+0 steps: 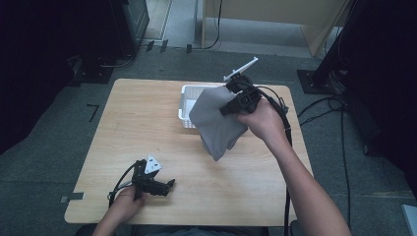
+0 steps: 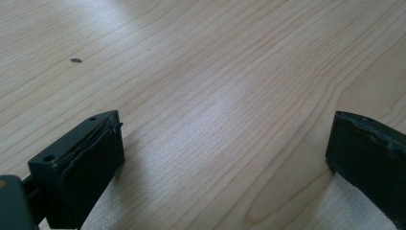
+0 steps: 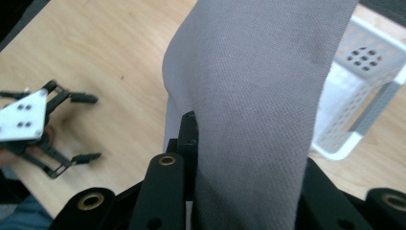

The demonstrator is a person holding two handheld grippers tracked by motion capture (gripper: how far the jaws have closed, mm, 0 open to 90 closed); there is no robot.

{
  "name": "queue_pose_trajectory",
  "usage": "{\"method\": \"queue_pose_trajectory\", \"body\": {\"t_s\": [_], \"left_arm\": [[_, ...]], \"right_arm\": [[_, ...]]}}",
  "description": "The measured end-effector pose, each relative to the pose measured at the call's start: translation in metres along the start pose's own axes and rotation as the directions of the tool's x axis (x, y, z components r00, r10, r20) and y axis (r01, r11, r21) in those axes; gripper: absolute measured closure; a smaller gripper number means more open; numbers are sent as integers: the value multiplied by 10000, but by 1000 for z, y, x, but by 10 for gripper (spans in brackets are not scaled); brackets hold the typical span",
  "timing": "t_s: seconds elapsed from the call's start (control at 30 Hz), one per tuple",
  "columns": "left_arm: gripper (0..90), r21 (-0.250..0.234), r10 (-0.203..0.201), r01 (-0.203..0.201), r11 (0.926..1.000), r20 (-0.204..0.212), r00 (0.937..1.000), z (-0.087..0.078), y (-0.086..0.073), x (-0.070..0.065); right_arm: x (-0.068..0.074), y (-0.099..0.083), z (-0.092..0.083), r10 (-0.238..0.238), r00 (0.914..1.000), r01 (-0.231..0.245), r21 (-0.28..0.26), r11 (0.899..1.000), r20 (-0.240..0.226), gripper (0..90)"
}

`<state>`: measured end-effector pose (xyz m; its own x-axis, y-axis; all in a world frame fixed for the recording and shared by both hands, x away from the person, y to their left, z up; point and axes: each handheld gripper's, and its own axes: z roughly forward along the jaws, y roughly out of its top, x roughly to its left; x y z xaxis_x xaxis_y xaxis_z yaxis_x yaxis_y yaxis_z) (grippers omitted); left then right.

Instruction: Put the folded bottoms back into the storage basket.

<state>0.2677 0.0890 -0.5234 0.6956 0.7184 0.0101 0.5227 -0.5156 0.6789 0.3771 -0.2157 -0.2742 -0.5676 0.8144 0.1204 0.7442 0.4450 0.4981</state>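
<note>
1. On the near left of the counter I keep my left tool low and parked. In the left gripper view its jaws stand wide apart over bare wood with nothing between them, so it is released. I judge it best left there until the cloth needs a second hold.

2. Mid-scene, the grey cloth hangs clear of the counter. Its upper edge is bunched at my right tool and its lower corner dangles toward the near side, just in front of the white basket. The work I read here is carrying that cloth to the basket.

3. The basket sits on the far half of the counter, right of centre, partly hidden behind the cloth. To do this well I would lift enough that the dangling corner clears the near rim, then carry the cloth over the opening rather than drag it across the wall, since the light basket could slide or tip.

4. On the right, my right tool is clenched on the cloth. In the right gripper view the fabric runs down between the black jaws. Only one bunched fold is pinched, so I would move smoothly, avoid swinging, and release only once most of the cloth hangs inside the basket.
</note>
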Motion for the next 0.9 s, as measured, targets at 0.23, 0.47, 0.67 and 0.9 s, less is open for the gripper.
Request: {"method": "queue_pose_trajectory", "body": {"t_s": [0.23,0.47,0.67,0.9], "left_arm": [[0,-24,-7,7,10000,-7,10000,0,0,0],[0,-20,-7,7,10000,-3,10000,0,0,0],[0,-12,-16,16,10000,11,10000,0,0,0],[0,-4,12,-12,10000,6,10000,0,0,0]], "right_arm": [[-10,28,4,169,9989,-174,96,9998,442,727],[-17,55,13,416,9975,-415,-35,9991,569,727],[-22,74,24,506,9965,-495,-192,9986,665,726],[-27,92,39,561,9938,-523,-421,9977,961,726]]}}
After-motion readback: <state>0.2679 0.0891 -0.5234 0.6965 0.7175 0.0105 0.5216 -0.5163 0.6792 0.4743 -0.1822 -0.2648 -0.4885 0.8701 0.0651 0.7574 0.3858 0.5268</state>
